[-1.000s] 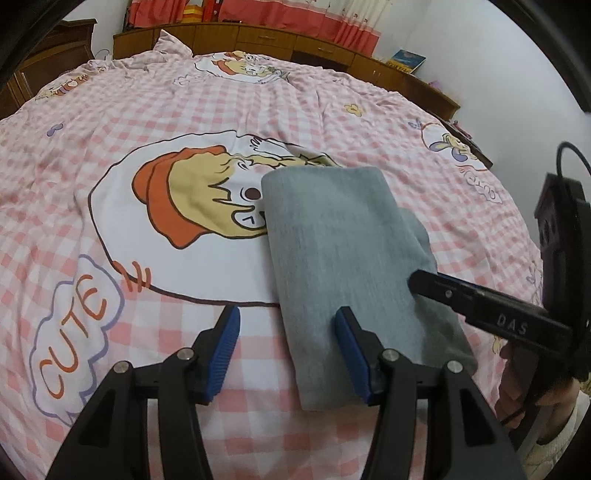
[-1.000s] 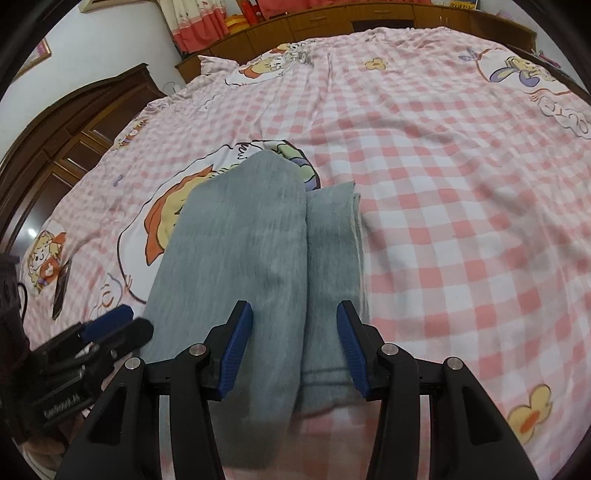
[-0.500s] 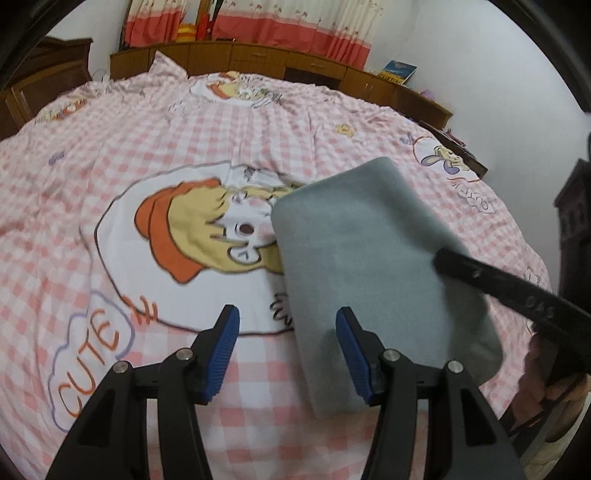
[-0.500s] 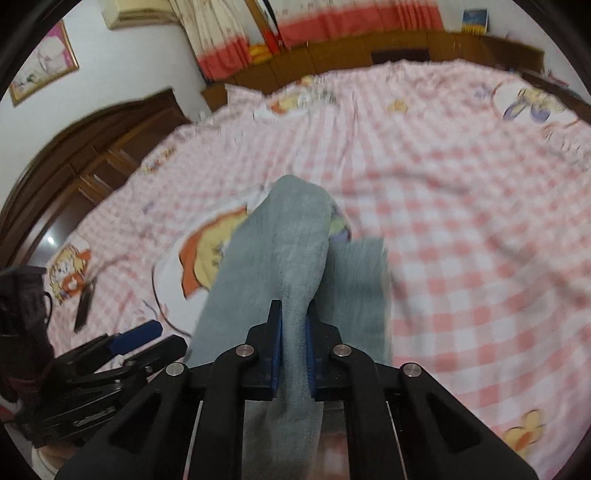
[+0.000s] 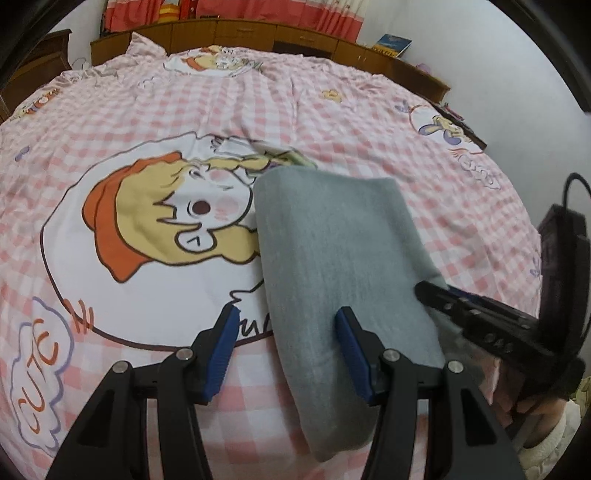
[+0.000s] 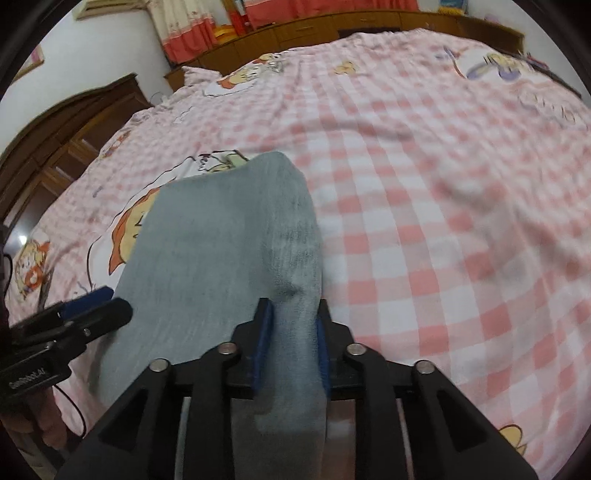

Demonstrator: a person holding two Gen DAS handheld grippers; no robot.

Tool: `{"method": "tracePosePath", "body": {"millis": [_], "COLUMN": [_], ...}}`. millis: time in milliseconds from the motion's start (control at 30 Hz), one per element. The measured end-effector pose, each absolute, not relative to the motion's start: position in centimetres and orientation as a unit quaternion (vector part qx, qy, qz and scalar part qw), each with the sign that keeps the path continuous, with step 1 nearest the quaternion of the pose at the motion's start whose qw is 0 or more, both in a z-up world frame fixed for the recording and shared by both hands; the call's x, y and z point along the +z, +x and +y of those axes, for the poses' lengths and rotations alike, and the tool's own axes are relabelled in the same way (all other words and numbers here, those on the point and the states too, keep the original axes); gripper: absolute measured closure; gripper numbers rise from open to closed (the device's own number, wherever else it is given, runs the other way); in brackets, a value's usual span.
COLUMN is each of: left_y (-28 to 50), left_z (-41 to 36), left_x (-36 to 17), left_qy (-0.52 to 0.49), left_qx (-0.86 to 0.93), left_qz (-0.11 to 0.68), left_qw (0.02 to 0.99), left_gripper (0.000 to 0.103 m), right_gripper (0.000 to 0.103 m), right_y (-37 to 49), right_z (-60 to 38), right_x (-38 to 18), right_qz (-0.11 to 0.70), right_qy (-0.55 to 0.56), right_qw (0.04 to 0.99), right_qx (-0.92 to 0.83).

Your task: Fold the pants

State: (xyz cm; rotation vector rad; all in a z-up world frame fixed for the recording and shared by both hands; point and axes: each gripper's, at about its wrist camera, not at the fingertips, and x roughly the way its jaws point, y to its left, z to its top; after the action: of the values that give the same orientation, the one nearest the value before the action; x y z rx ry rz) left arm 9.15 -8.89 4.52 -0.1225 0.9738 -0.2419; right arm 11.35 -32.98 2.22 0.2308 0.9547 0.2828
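1. A bed [image 5: 369, 122] under a pink checked sheet fills both views, with a wooden headboard [image 5: 258, 33] and red curtains [image 5: 221, 7] far ahead of the claws.
2. The pants [image 5: 343, 251], grey and folded into a long strip, lie on the sheet and run forward from both claws.
3. The right claw [image 6: 290, 350] is pinching the near right edge of the pants [image 6: 221, 251] between its blue pads [image 6: 263, 347], and the cloth bunches up there.
4. The left claw [image 5: 286, 350] is spread wide; its right finger sits over the left part of the pants and its left finger over bare sheet.
5. A cartoon face [image 5: 166, 221] is printed on the sheet ahead and left of the left claw.
6. The word "CUTE" [image 5: 40, 373] lies to that claw's left.
7. A book [image 5: 391, 44] rests on the headboard shelf, far ahead and to the right.
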Motion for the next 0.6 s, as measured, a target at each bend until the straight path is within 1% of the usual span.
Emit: {"method": "tracePosePath", "body": {"millis": [167,233,267,367,467,533,600], "left_y": [9.0,9.3,9.5,10.1,10.3,10.4,10.5], "left_z": [-8.3,-8.4,-8.5,-9.0,-9.6,-10.1,-10.4], "left_x": [4.9,4.8,4.5,3.6,2.9,2.6,2.5], "left_qy": [-0.073,-0.078,-0.082,-0.089,-0.079,-0.074,-0.070], "left_qx": [-0.122,-0.129,-0.134,-0.138,-0.137,-0.145,-0.146], "left_qz": [0.458,0.460,0.463,0.474,0.477,0.474,0.470], "left_qw": [0.877,0.875,0.872,0.865,0.864,0.865,0.868], "left_gripper": [0.046,0.046,0.046,0.046,0.046,0.046,0.047], "right_gripper": [0.068,0.059,0.058,0.058,0.058,0.063,0.064], "right_y": [10.2,9.8,9.8,10.5,10.9,10.9,10.7], "right_z": [-34.5,-34.5,-34.4,-33.5,-32.8,-32.3,-31.6], "right_x": [3.3,3.5,3.4,1.9,0.6,0.4,0.6], "right_qz": [0.455,0.451,0.452,0.472,0.474,0.469,0.459], "right_qy": [0.167,0.176,0.176,0.167,0.190,0.198,0.180], "right_qw": [0.862,0.861,0.860,0.850,0.841,0.839,0.849], "right_qx": [0.148,0.158,0.161,0.165,0.180,0.193,0.188]}}
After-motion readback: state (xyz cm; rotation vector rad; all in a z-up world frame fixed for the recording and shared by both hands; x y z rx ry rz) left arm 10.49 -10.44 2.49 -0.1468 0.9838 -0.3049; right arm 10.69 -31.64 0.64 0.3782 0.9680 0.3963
